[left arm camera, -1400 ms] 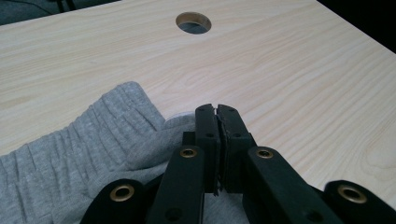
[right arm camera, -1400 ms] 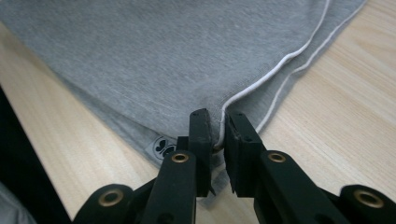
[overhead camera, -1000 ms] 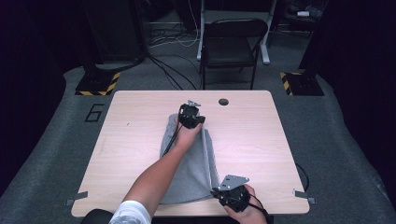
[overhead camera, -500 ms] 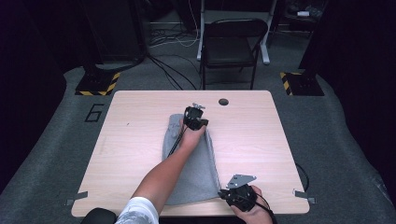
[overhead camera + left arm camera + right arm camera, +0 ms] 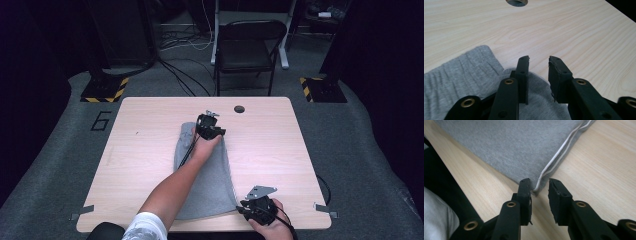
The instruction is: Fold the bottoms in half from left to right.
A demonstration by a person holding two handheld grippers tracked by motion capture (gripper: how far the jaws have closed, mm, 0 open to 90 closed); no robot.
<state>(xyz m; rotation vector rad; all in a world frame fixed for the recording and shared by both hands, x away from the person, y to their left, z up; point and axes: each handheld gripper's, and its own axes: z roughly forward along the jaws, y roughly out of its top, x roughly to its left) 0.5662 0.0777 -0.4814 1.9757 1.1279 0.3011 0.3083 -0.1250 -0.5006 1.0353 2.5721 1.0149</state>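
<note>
A grey garment (image 5: 210,182) lies flat and lengthwise on the wooden table (image 5: 145,135). My left gripper (image 5: 210,128) rests at its far end. In the left gripper view this gripper (image 5: 538,61) has just been opening; its jaws stand apart over the rounded cloth edge (image 5: 461,72) without pinching it. My right gripper (image 5: 253,212) sits at the garment's near right corner by the table's front edge. Its jaws (image 5: 538,182) have also just been opening. The corner with its white piping (image 5: 559,152) lies loose between the tips.
A round cable hole (image 5: 239,108) sits in the table beyond the left gripper, and is seen close up (image 5: 516,2) at the top of the left gripper view. A folding chair (image 5: 247,50) stands behind the table. Bare wood flanks the garment on both sides.
The right gripper has slid a little toward the near right edge of the table, where the garment's corner now lies. The left gripper has barely shifted.
</note>
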